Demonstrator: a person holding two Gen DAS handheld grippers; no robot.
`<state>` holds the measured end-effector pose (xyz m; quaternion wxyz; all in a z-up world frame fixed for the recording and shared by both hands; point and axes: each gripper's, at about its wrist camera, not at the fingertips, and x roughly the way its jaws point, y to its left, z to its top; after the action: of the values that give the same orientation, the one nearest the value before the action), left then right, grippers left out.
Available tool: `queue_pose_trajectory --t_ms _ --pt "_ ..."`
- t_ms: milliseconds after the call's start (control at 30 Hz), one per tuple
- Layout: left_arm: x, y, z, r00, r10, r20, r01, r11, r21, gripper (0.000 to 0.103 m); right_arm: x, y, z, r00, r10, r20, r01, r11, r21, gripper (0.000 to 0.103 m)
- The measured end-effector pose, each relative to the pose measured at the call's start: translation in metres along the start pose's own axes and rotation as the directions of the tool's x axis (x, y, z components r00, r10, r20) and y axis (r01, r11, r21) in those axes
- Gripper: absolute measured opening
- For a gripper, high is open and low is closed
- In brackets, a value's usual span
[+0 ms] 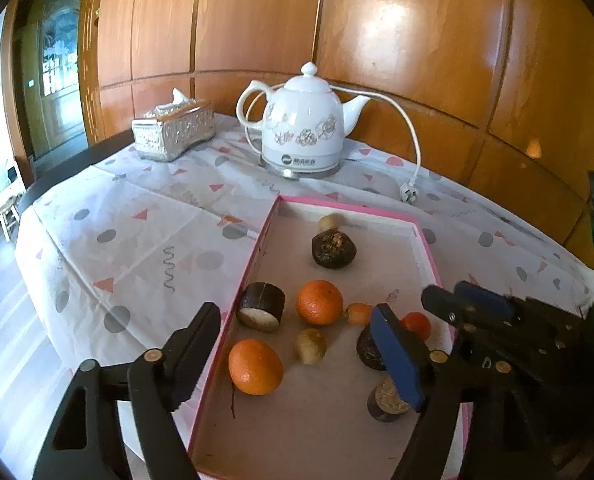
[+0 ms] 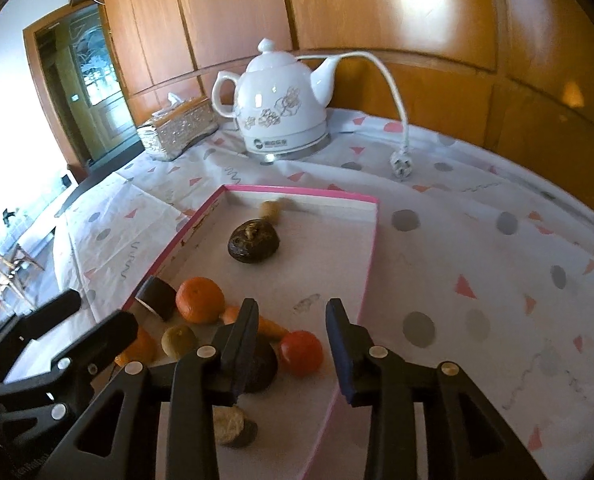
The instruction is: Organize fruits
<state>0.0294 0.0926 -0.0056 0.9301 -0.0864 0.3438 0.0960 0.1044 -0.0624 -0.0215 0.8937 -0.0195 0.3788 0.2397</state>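
Both claws open and empty, left claw (image 1: 297,344) over the nearest orange (image 1: 255,367) in the pink tray (image 1: 253,256), right claw (image 2: 293,340) nearby; the fruit looks light, round, roll-prone, so pinch across its middle.

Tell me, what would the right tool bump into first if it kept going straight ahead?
Probably the small red fruit. It lies in the pink box just ahead of the right tool, close to the open gap between its fingers. Depth is hard to judge, so it might meet the box floor first.
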Motion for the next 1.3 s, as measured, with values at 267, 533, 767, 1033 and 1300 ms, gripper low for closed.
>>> queue_pose_trajectory --t_ms 267,533,767,1033,1300 --pt "-0.016 -0.004 -0.006 1.000 -0.004 0.022 0.004 1.000 0.002 0.100 -0.027 -0.005 -0.028 0.996 -0.075 0.038 0.074 0.996 0.046 0.035" --pt "-0.026 -0.011 -0.010 0.999 -0.014 0.045 0.013 1.000 0.009 0.103 -0.039 -0.009 -0.047 0.994 -0.102 0.040 0.100 0.993 0.055 0.035" --pt "-0.033 -0.016 -0.010 0.998 0.009 0.062 -0.011 1.000 0.021 0.103 -0.041 -0.009 -0.050 0.994 -0.100 0.038 0.097 0.994 0.055 0.035" --pt "-0.035 -0.013 -0.010 0.998 0.028 0.061 -0.029 1.000 0.010 0.103 -0.042 0.000 -0.051 0.995 -0.093 0.041 0.091 0.995 0.031 0.035" --pt "-0.035 -0.013 -0.010 0.998 0.029 0.055 -0.029 1.000 0.002 0.103 -0.042 0.002 -0.052 0.995 -0.094 0.041 0.093 0.995 0.025 0.035"
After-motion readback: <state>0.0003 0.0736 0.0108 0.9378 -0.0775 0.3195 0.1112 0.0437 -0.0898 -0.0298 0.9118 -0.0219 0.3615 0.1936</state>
